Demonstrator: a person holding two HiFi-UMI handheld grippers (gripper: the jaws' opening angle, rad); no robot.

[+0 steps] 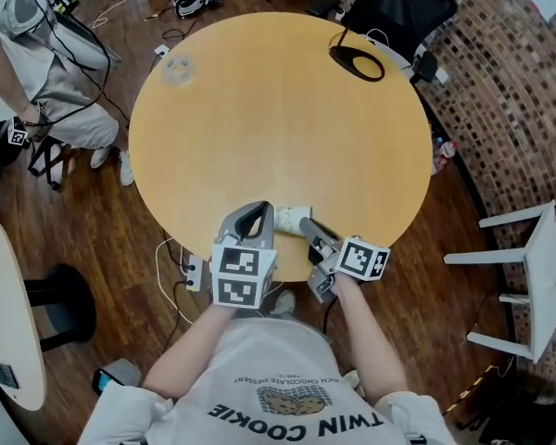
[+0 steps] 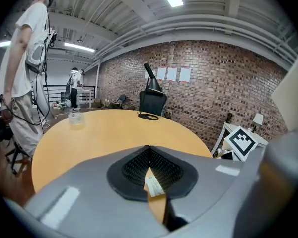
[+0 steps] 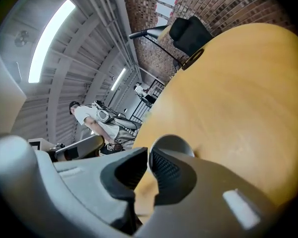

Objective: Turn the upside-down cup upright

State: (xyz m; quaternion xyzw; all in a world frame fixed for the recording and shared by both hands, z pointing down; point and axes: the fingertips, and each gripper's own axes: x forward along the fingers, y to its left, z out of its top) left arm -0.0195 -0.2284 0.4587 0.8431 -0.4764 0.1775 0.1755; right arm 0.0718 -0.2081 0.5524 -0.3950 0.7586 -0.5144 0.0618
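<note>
Yellow wood makes up the round worktop (image 1: 278, 109), and both claws sit over its near edge, close to the person holding them; the right claw (image 1: 308, 229) is clenched on the pale grey cup (image 1: 290, 219), its pads nearly touching in the right gripper view (image 3: 148, 151), where the cup (image 3: 173, 144) bulges just past the tips; from above the cup looks tipped onto its side, pointing along the near edge, and whether it touches the wood I cannot tell; the left claw (image 1: 257, 211) lies just beside the cup, on its left, and is clenched on nothing, its dark ribbed pads meeting at the tips in the left gripper view (image 2: 149, 151); a clear container (image 1: 176, 69) stands near the far left edge, well apart from the claws; a black ring (image 1: 357, 63) lies at the far right edge, with a black chair (image 1: 398, 3) behind it; a standing person (image 1: 46, 72) is off the left edge, and a white chair (image 1: 537, 267) stands on the floor to the right.
</note>
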